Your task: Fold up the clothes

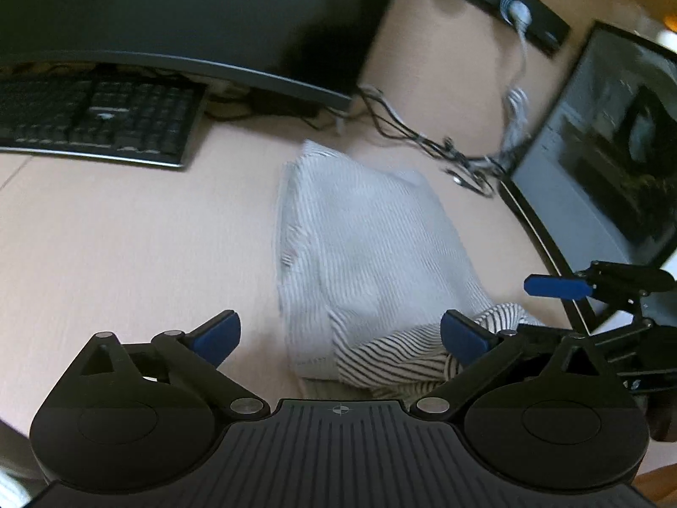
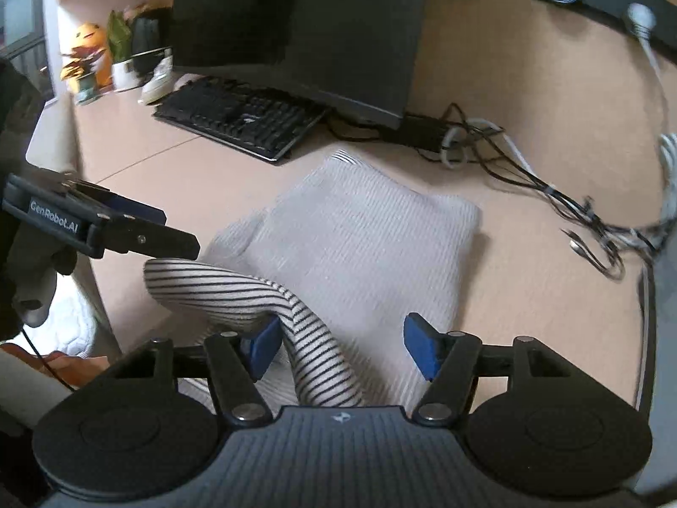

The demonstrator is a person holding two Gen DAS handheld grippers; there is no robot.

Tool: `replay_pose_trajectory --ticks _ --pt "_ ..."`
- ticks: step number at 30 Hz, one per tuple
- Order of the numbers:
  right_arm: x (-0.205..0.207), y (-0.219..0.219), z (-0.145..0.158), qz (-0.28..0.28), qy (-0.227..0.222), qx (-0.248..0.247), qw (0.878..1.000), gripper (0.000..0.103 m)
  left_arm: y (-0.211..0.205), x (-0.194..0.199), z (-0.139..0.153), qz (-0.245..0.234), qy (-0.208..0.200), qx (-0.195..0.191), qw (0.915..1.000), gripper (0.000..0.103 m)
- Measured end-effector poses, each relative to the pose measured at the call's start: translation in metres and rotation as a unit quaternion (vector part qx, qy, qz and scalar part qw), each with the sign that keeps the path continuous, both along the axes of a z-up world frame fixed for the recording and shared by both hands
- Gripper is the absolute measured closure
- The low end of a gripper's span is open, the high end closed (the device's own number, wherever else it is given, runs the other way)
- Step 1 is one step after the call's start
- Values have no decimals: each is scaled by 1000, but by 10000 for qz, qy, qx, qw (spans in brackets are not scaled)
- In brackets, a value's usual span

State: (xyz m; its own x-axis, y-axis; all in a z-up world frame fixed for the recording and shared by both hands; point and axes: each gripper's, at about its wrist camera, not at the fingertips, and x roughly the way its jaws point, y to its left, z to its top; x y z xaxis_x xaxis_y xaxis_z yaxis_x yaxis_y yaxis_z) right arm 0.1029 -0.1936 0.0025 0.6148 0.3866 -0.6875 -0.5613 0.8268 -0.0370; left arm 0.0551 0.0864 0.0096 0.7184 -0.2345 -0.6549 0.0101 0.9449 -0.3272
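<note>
A folded pale grey striped garment (image 1: 364, 228) lies on the light wooden desk (image 1: 127, 233); it also shows in the right wrist view (image 2: 364, 245). A black-and-white striped sleeve or part (image 2: 237, 292) lies over its near edge, also in the left wrist view (image 1: 406, 347). My left gripper (image 1: 338, 338) is open, just above the near edge of the garment, holding nothing. My right gripper (image 2: 342, 347) is open, with the striped part passing between its fingers near the left pad (image 2: 264, 345). Each gripper shows in the other's view, the right (image 1: 558, 285) and the left (image 2: 127, 228).
A black keyboard (image 1: 93, 118) and a dark monitor (image 1: 190, 12) stand at the back left. A tangle of cables (image 1: 444, 148) lies behind the garment. A second screen (image 1: 605, 148) stands at the right. Plants and a toy (image 2: 97, 59) sit far left.
</note>
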Motion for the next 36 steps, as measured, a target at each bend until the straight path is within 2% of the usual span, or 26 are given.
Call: replay_pose_trajectory --ticks 5,11,12,15,21,23,26,32,35,36 --pt "8 9 -4 457 190 -156 9987 32 7 0 -1 242 12 -30 9997 0" --pt "-14 15 -37 946 863 -154 9917 32 1 5 -9 230 208 91 9995 0" --pt "-21 17 -42 1000 896 -203 9907 28 0 4 -10 212 222 157 9994 0" --pt "-44 17 -47 1200 608 -366 9902 24 1 2 -11 142 231 410 9988 0" --pt "-64 2 -28 978 60 -184 9950 24 16 2 -8 88 238 886 9957 0" --pt "-69 6 -26 990 -164 -256 9946 23 18 3 -6 10 189 1044 9944 0" --pt "-76 26 -38 1290 -337 -586 9893 23 17 7 -3 -144 151 1226 9922 0" --pt "-95 73 -63 2009 -834 -1131 9695 13 11 9 -2 -408 196 1346 9899 0" --pt "-99 90 -71 2049 -952 -1294 9655 11 8 7 -1 -499 192 1346 9895 0" --pt "-93 84 -69 1870 -761 -1058 9737 14 8 6 0 -526 179 1345 9894 0"
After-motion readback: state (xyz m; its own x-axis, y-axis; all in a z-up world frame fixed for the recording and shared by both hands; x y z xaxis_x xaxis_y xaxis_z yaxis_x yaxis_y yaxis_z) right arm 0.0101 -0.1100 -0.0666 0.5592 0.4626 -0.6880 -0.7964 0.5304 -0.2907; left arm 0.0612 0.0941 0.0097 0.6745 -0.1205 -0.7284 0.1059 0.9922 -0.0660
